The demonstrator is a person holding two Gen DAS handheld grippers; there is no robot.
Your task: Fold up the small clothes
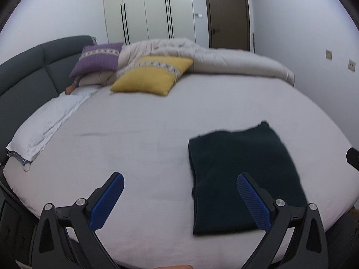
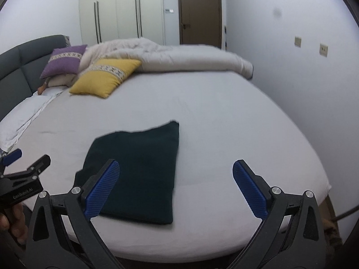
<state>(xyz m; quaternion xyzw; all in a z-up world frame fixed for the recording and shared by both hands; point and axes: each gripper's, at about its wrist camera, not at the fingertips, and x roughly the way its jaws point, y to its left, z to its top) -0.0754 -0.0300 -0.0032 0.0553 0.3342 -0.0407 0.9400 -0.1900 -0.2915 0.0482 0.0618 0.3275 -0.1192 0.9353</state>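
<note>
Two black grippers with blue pads hover low over a bed (image 1: pixel 145 123), both spread wide and holding nothing. Left gripper (image 1: pixel 179 199) sits with its right pad (image 1: pixel 253 204) over the near edge of a dark folded garment (image 1: pixel 242 170). Right gripper (image 2: pixel 176 186) has its left pad (image 2: pixel 102 188) over the same garment, which lies flat on the pale sheet near the front edge. Farther back lie a yellow pillow (image 1: pixel 152 75), a purple pillow (image 1: pixel 96 59) and a bunched duvet (image 1: pixel 224 60).
</note>
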